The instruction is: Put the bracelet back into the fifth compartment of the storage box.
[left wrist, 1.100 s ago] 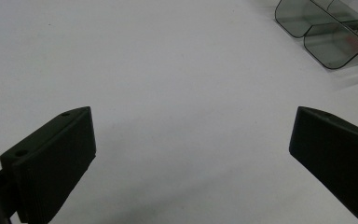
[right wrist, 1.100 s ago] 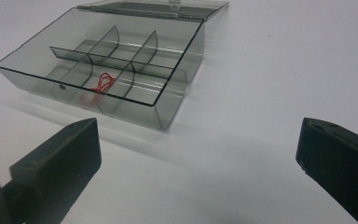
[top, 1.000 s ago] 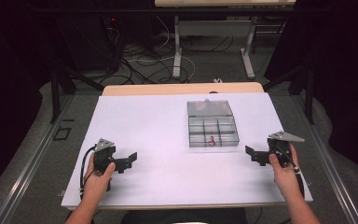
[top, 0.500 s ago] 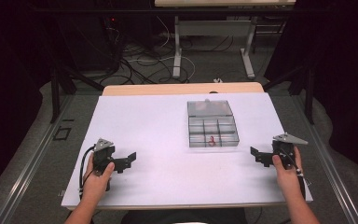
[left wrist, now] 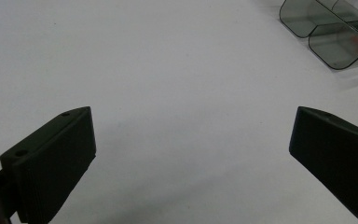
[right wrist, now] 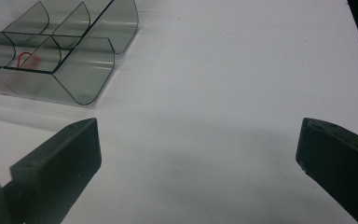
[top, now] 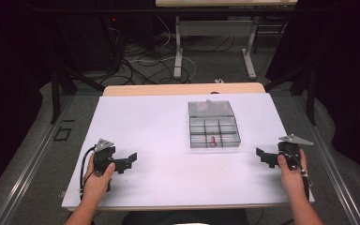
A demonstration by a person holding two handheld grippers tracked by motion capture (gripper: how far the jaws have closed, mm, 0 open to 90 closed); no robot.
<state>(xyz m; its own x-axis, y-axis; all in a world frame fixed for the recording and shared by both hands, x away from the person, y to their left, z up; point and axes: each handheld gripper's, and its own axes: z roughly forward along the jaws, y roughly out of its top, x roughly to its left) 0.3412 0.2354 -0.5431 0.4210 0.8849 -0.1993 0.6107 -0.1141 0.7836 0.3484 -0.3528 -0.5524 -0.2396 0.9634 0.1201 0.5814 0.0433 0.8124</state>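
Both claws spread wide, empty: left gripper [top: 130,160] at 8 o'clock, right gripper [top: 261,154] at 4 o'clock. Clear compartment box [top: 214,124] sits at 1 o'clock, lid open, small red item [top: 213,140] in its near middle cell. Looks either finished or not begun; can't tell.

Lab – black curtains [top: 18,70], cable tangle [top: 140,56] on floor, white table [top: 159,122]

My high view looks forward, down on whole table [top: 168,122] from far. My gripper views sit low, close to tabletop, each facing inward; all three share clear box [top: 214,125] [left wrist: 335,28] [right wrist: 60,46].
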